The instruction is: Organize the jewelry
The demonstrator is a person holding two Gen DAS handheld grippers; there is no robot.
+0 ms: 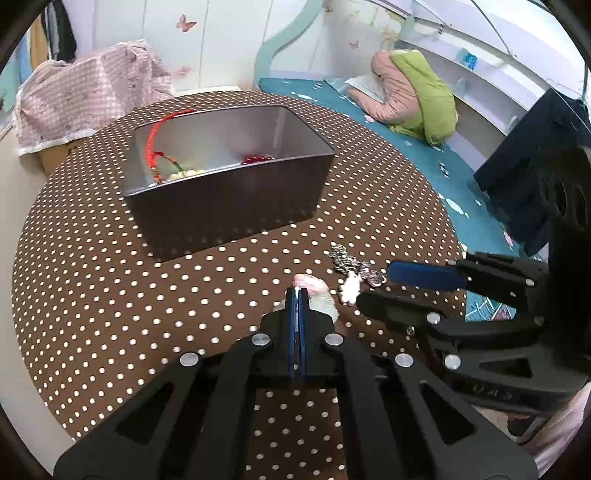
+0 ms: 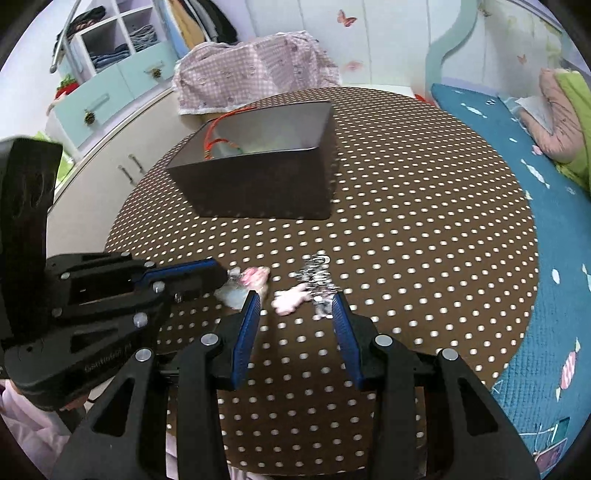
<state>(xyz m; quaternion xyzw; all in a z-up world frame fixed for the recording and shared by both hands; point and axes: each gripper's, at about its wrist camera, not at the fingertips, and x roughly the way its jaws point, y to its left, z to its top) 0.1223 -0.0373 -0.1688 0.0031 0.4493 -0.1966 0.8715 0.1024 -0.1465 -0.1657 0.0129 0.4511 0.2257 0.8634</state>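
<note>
pinching one pink-white trinket [image 1: 317, 291] in left gripper [image 1: 297, 295], right gripper [image 2: 295, 306] spread apart, one box [image 1: 229, 206], one silver chain [image 1: 351, 264]

Round desk [image 1: 110, 280] w/ brown cloth, white polka dots. Behind it a pink gingham cover [image 2: 255, 74] draped over sth. White wall panels w/ pink butterfly stickers [image 1: 185, 23]. Bed w/ teal candy-print sheet [image 2: 546, 236] to the right; green and pink quilt [image 1: 417, 92] bundled on it, curved teal headboard [image 1: 280, 40] behind. White cabinet [image 2: 110, 162] at left, mint drawers [image 2: 110, 88] and shelf cubbies w/ folded clothes [image 2: 110, 51] above. Even daylight.
</note>
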